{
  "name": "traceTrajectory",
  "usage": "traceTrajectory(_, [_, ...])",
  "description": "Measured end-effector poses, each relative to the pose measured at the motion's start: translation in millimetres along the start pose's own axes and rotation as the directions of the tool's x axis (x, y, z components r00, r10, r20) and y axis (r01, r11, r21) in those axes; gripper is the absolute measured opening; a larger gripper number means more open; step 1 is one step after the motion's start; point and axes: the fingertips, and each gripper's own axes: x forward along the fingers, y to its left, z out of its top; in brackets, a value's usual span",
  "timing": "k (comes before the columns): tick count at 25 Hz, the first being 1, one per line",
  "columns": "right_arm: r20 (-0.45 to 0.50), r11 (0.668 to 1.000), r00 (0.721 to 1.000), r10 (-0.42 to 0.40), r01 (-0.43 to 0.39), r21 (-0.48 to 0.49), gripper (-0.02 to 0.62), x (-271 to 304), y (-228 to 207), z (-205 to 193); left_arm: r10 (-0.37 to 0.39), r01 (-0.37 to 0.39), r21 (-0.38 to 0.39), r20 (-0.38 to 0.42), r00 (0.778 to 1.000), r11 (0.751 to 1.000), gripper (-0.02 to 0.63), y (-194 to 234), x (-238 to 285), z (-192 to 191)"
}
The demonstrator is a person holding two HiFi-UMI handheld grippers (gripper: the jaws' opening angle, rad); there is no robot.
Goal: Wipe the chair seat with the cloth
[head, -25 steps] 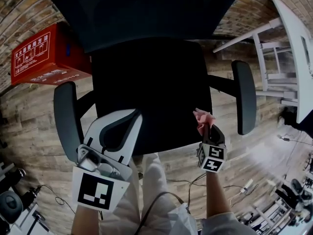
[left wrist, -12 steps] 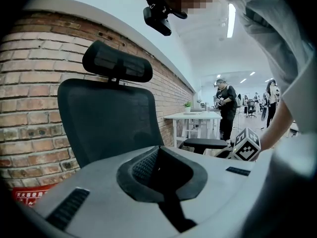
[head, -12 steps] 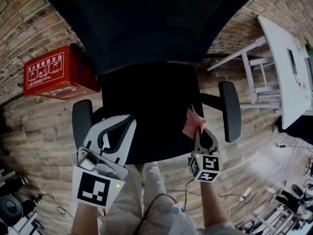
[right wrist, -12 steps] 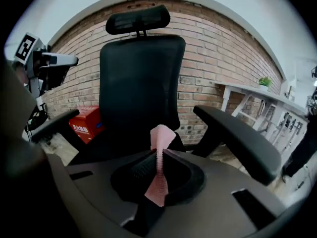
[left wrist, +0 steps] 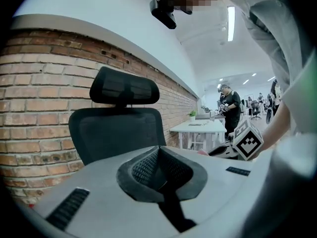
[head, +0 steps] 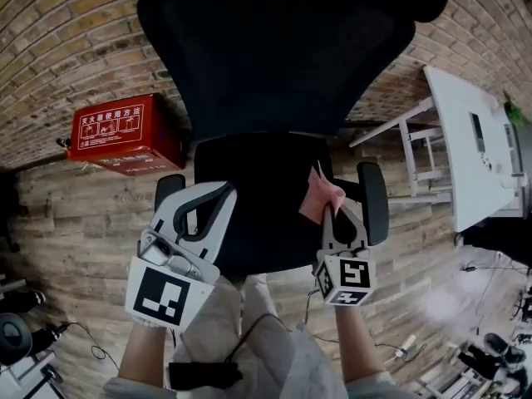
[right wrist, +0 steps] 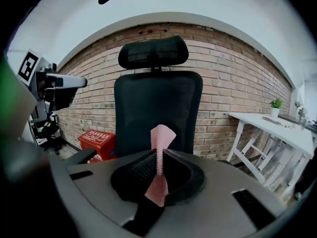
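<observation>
1. A black office chair [head: 274,65] with a headrest stands against a brick wall [head: 75,23] on a plank floor [head: 75,223]. Its seat [head: 262,198] faces the person, with an armrest on each side.
2. A white counter [head: 470,152] stands to the right of the chair, well apart from it. In the right gripper view a small white pot [right wrist: 275,112] sits on it and holds a green plant.
3. A red box [head: 125,131] with white print rests on the floor by the wall, to the left of the chair. It is closed and its contents cannot be seen.
4. The left hand-held gripper [head: 218,194] is over the left front part of the seat, beside the left armrest [head: 170,191]. Its jaws are together with nothing between them.
5. The right hand-held gripper [head: 336,212] is at the right front part of the seat, just beside the right armrest [head: 372,202]. Its jaws are clamped on the cloth.
6. The pink cloth [head: 319,198] is pinched at its middle. One end stands up past the jaw tips and the other end hangs inside them, as the right gripper view shows [right wrist: 161,135]. It lies over the right side of the seat. Whether it touches the seat cannot be told.
</observation>
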Motion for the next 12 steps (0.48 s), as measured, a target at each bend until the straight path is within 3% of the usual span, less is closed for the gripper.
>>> traceTrajectory(4, [0.038, 0.999, 0.999, 0.025, -0.024, -0.026, 0.052, -15.9, 14.0, 45.2, 0.017, -0.016, -0.046, 0.022, 1.0, 0.999, 0.018, 6.7, -17.6, 31.2])
traceTrajectory(12, [0.103, 0.996, 0.991, 0.086, -0.082, -0.041, 0.052, -58.4, 39.3, 113.0, 0.052, -0.049, -0.051, 0.061, 0.997, 0.998, 0.018, 8.6, -51.7, 81.3])
